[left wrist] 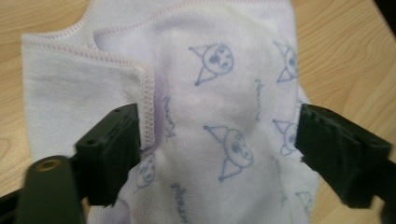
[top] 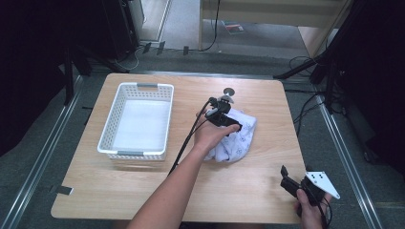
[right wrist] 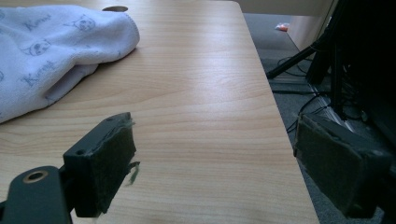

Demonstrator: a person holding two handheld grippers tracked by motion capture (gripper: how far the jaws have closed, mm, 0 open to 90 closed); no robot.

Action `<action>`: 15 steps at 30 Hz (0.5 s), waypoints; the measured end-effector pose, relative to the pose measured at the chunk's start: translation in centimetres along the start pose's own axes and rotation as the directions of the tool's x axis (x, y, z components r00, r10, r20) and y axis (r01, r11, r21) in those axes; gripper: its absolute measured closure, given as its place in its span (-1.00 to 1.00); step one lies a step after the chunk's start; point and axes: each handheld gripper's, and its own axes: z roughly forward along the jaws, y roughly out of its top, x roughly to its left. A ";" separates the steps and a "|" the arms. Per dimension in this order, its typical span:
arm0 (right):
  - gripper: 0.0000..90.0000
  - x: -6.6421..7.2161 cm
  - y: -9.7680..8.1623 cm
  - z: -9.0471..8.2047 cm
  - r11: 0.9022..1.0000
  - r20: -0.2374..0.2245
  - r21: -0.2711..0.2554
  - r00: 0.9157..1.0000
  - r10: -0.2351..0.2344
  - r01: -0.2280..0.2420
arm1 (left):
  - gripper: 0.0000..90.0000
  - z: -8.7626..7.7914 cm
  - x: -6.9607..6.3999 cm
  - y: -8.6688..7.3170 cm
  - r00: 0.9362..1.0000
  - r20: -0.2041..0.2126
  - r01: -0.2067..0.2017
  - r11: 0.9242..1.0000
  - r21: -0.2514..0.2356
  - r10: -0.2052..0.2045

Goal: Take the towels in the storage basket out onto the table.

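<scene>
We see the left hand-held gripper (top: pixel 231 125) spread wide over the cloth (top: pixel 235 138), jaws straddling the bunched fabric, gripping nothing. In the left gripper view the left hand-held gripper (left wrist: pixel 219 154) frames the cloth (left wrist: pixel 210 93); its left jaw sits at the stitched hem, its right jaw at the cloth's far edge; we cannot tell whether either touches it. The right hand-held gripper (top: pixel 285 177) is near the bench's (top: pixel 248 191) front right corner, released wide, holding nothing. In the right gripper view the right hand-held gripper (right wrist: pixel 212 158) has fuzzy, worn pads, one over the bare bench (right wrist: pixel 201 93) and one past its right edge.

The cloth is soft white fleece with a blue cat-face print and script words and a pink overlocked hem, lying crumpled right of the bench's centre. The cloth (right wrist: pixel 51 42) is well apart from the right jaws. The bench is light wood grain with rounded corners. A white slotted plastic basket (top: pixel 111 125) stands on the left half, near the cloth. Open bench lies in front of the cloth and along the right side.
</scene>
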 end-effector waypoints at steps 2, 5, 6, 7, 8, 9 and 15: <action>-0.71 0.0 0.0 0.0 1.000 0.000 -0.001 1.000 0.000 0.000 | -0.83 -0.7 0.1 0.2 1.000 -0.015 -0.008 1.000 -0.004 0.008; -0.71 0.0 0.0 0.0 1.000 0.000 -0.001 1.000 -0.001 0.001 | -0.95 -1.6 0.4 0.3 1.000 -0.016 -0.010 1.000 -0.008 0.010; -0.71 0.0 0.0 0.0 1.000 0.000 -0.001 1.000 -0.001 0.001 | -0.95 -2.0 0.6 0.3 1.000 -0.015 -0.007 1.000 -0.013 0.007; -0.71 0.0 0.0 0.0 1.000 -0.001 -0.001 1.000 0.000 0.000 | -1.00 -2.6 1.0 0.4 1.000 -0.024 -0.007 1.000 -0.018 0.007; -0.71 0.0 0.0 0.0 1.000 -0.001 -0.002 1.000 -0.002 0.002 | -1.00 -3.6 1.6 0.2 0.998 -0.061 -0.004 0.998 -0.057 0.001; -0.71 0.0 0.0 0.0 1.000 0.000 -0.002 1.000 -0.001 0.001 | -1.00 -4.2 2.0 0.2 0.998 -0.058 0.007 0.997 -0.076 -0.011; -0.71 0.0 0.0 0.0 1.000 0.001 0.000 1.000 -0.002 0.002 | -1.00 -6.9 4.2 -0.4 0.997 -0.067 0.028 0.991 -0.128 -0.036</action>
